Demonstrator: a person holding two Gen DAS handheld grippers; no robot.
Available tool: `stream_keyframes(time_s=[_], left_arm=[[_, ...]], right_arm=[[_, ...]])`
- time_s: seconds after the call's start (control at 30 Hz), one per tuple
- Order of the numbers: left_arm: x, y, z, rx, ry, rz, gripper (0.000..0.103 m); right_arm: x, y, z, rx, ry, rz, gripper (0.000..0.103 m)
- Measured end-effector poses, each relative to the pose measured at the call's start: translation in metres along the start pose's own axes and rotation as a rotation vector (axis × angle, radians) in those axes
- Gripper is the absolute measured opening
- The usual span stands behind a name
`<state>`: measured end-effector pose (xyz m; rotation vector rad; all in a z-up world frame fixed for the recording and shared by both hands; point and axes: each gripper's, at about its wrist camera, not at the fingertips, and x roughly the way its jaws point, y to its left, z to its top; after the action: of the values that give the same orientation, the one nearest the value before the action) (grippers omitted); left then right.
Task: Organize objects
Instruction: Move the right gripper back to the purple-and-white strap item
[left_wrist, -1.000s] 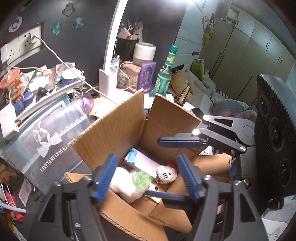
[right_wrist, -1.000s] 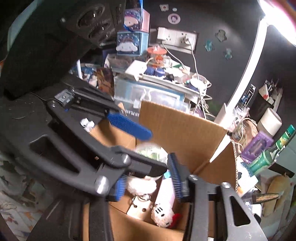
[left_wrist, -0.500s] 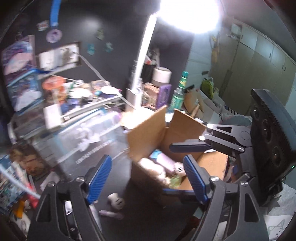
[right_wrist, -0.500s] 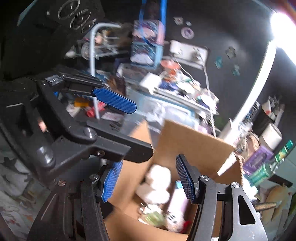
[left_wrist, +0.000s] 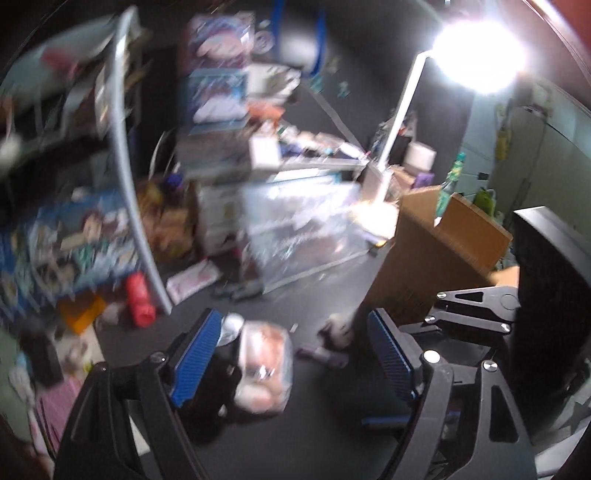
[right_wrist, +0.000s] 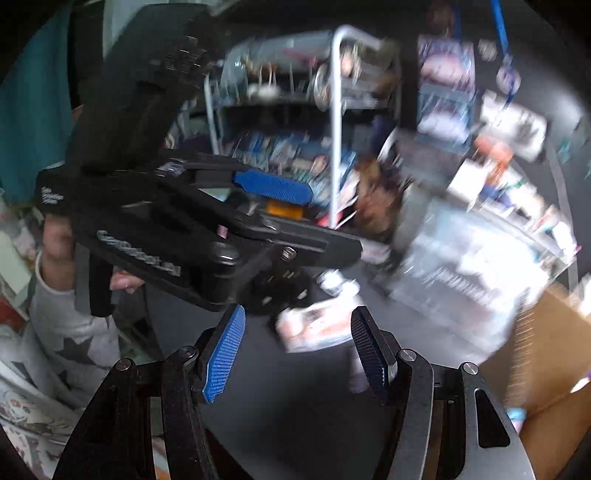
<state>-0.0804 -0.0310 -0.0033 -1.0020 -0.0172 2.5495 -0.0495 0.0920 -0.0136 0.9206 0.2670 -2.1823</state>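
A: On the dark tabletop (left_wrist: 332, 424), near the left gripper (left_wrist: 295, 354), lies a clear plastic bag (left_wrist: 264, 369) of pinkish things, between its spread blue pads but untouched. Those jaws have just been opening.

B: And the cardboard box (left_wrist: 443, 258)?

A: Far right, flaps up. The right gripper (right_wrist: 297, 354) stands parted over a blurred white packet (right_wrist: 314, 328), gripping nothing.

B: Small figurine (left_wrist: 338, 326)?

A: Beside the box's near corner.
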Motion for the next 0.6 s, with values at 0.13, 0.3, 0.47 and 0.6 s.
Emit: stream_keyframes(time_s=[0.13, 0.3, 0.47, 0.6], left_arm=[[0.013, 0.015, -0.027, -0.064, 0.031, -0.020, 0.079], [0.023, 0.023, -0.049, -0.112, 0.057, -0.032, 0.079], [0.030, 0.025, -0.056, -0.123, 0.075, -0.035, 0.079], [0.032, 0.024, -0.056, -0.123, 0.080, -0.043, 0.079]], right_arm=[[0.038, -0.016, -0.020, 0.105, 0.068, -0.004, 0.055], [0.071, -0.042, -0.048, 0.192, 0.129, -0.129, 0.044], [0.088, -0.059, -0.058, 0.182, 0.174, -0.211, 0.033], [0.093, -0.055, -0.062, 0.130, 0.196, -0.248, 0.020]])
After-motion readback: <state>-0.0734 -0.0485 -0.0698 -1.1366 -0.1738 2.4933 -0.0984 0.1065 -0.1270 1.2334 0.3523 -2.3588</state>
